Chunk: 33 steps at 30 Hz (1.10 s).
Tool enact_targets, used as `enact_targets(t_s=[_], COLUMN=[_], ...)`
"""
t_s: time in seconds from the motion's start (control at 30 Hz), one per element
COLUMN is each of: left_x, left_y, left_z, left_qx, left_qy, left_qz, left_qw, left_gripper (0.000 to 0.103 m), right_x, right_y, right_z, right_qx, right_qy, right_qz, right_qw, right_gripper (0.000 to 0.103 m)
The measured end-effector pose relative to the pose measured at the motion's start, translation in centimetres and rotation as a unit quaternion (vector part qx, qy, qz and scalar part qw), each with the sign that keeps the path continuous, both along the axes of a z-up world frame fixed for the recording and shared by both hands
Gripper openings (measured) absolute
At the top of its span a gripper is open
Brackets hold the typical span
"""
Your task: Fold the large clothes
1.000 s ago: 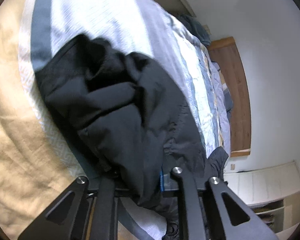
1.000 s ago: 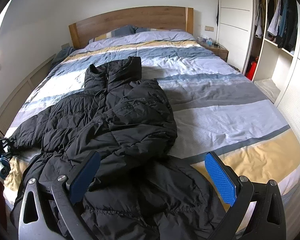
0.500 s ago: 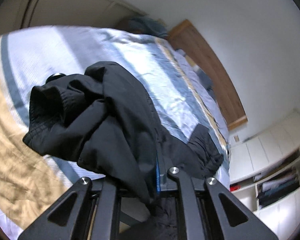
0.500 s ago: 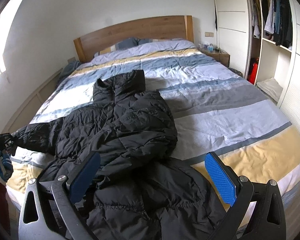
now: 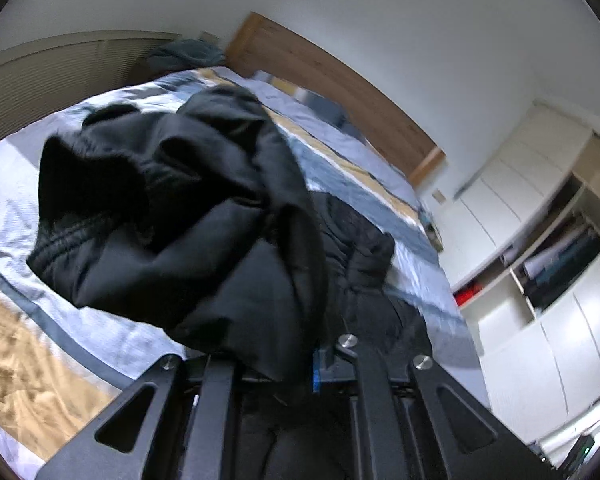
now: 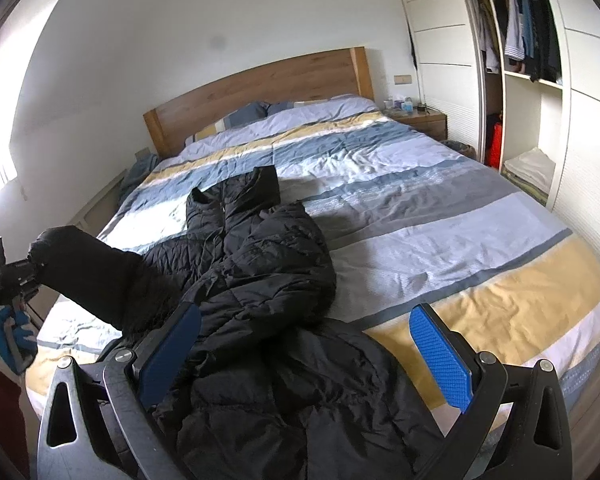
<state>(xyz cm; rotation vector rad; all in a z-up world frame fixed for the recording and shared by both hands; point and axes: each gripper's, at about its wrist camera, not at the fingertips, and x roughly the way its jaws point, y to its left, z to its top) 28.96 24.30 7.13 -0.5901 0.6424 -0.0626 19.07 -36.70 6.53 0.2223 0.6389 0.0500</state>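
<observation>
Right wrist view: at nine o'clock, the left tongs point(image 6: 18, 276) are clamped on the cuff of a black puffer jacket point(image 6: 260, 280), lifting one sleeve point(image 6: 96, 276) clear of the striped bed point(image 6: 440, 208). The jacket's body sprawls across the bed's centre toward six o'clock. At five o'clock, the right tongs point(image 6: 306, 348) gape wide above the jacket, holding nothing.

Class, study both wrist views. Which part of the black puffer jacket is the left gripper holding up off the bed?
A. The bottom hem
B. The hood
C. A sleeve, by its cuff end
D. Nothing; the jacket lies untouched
C: in the right wrist view the left gripper pinches the cuff end of a sleeve of the black puffer jacket, raised above the bed.
</observation>
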Motion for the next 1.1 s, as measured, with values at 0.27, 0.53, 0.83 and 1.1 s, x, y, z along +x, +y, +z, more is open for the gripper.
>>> enact_targets(t_s=[0.27, 0.53, 0.83, 1.1], left_x=[-0.9, -1.5, -2.6, -3.3], left_y=[-8.5, -15.4, -18.6, -19.7], left_z=[-1.5, -4.4, -9.4, -11.6], left_qx=[0.054, 0.121, 0.184, 0.197], left_qy=[0.031, 0.068, 0.115, 0.128], left_qz=[-0.067, -0.114, -0.146, -0.158], left_qw=[0.9958, 0.9836, 0.9650, 0.9590], left_gripper=[0.010, 0.009, 0.010, 0.010], right_x=[-0.6, -1.4, -1.4, -1.2], right_y=[-2.6, -4.0, -4.7, -3.1], right_z=[-1.2, -2.0, -3.4, -3.8], right_qx=[0.027, 0.036, 0.046, 0.035], right_qy=[0.004, 0.007, 0.021, 0.032], right_qz=[-0.011, -0.013, -0.015, 0.000], right_qw=[1.000, 0.999, 0.999, 0.999], right_gripper=[0.102, 0.102, 0.102, 0.102])
